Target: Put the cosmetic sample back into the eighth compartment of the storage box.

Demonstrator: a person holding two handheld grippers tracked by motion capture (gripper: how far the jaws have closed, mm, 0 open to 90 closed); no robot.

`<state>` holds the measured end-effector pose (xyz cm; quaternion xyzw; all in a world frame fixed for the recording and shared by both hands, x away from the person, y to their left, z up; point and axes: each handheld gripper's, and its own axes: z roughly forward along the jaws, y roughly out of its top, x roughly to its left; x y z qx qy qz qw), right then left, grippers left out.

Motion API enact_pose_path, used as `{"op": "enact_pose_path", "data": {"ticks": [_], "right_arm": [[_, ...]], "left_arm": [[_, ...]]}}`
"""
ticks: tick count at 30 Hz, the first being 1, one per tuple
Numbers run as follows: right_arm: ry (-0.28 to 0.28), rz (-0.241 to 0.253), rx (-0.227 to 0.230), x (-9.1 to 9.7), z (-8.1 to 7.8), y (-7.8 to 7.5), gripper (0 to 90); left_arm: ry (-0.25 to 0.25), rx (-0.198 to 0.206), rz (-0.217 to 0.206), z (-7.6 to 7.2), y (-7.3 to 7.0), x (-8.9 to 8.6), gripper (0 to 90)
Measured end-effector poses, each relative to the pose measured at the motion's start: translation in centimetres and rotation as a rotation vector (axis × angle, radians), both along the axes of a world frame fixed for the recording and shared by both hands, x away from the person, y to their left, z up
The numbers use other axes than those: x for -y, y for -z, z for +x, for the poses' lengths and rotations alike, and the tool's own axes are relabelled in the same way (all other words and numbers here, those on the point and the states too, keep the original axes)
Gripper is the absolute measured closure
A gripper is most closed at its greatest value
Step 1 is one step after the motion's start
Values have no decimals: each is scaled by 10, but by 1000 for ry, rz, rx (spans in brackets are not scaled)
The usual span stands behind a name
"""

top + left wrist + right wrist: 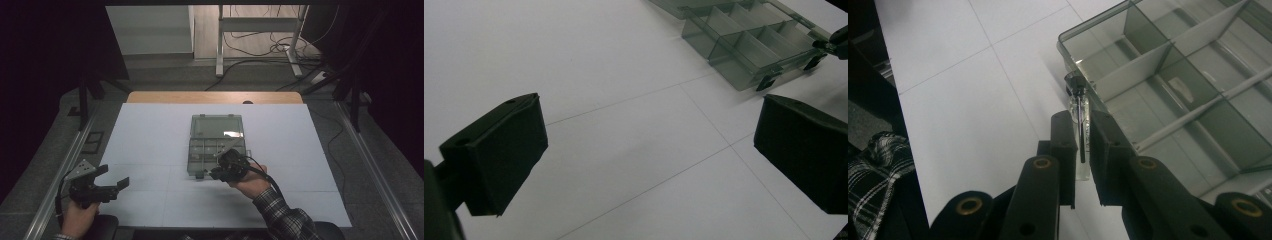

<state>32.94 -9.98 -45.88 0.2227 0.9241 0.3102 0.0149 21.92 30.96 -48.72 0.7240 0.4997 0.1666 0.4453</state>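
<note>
An open smoky-clear compartment box (191,155) lies at the middle of the white table, its lid (217,126) folded back flat. My right gripper (222,170) is at the box's near right edge, shut on a small clear tube with a black tip (1079,95). In the right gripper view the gripper (1082,122) holds the tube upright just outside the corner of the box (1098,25), whose compartments look empty. My left gripper (114,177) rests at the table's near left, open. Its jaws stand wide apart with only bare table between them (649,145). The box (744,55) lies far ahead of it.
White sheet (150,145) covers the table, with a wooden strip (215,97) at the far edge. Metal rails (75,155) run along both sides. Desk legs and cables (260,50) stand on the floor beyond. A plaid sleeve (282,217) comes in from the bottom.
</note>
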Motion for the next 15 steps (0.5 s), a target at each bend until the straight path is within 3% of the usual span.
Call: {"op": "enact_pose_path", "data": {"ticks": [15], "right_arm": [[42,5,28,14,8,-6,809]], "left_arm": [[0,-2,-2,0,0,0,15]]}}
